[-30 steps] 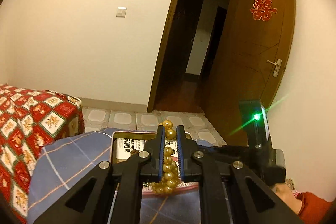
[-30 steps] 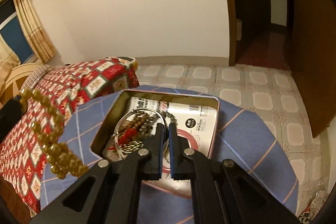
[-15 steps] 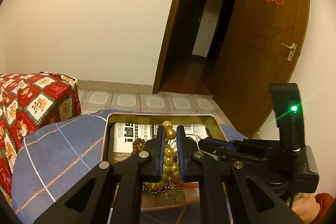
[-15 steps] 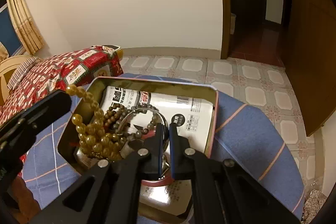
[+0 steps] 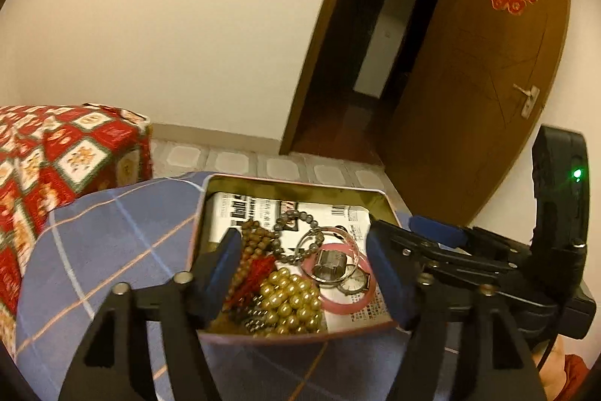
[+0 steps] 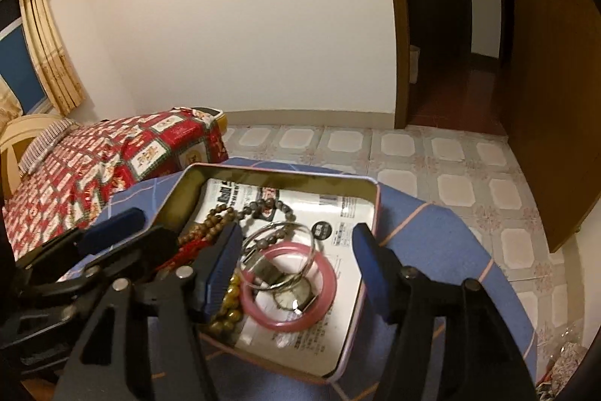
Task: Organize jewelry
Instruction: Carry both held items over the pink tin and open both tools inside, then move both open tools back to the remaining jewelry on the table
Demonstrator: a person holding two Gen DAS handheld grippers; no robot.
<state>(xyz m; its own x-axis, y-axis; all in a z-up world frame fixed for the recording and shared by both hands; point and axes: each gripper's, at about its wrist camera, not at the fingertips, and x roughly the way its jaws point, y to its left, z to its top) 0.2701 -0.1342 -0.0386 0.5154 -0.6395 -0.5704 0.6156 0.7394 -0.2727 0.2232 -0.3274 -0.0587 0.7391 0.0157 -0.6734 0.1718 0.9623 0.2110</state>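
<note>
A second ago my left hand-held gripper was pinched on the gold bead string; now its jaws stand wide apart with nothing between them, and the gold bead string lies heaped in the near corner of the tin, beside the brown beads and the red tassel. My right hand-held gripper, shut before, has also spread wide and holds nothing; it hangs over the pink bangle, the clear bangle and the watch, all resting on the printed paper lining the tin. The tin sits on the blue checked cloth over the desk. I judge the beads are put away, and this piece of the tidying is done.
</note>
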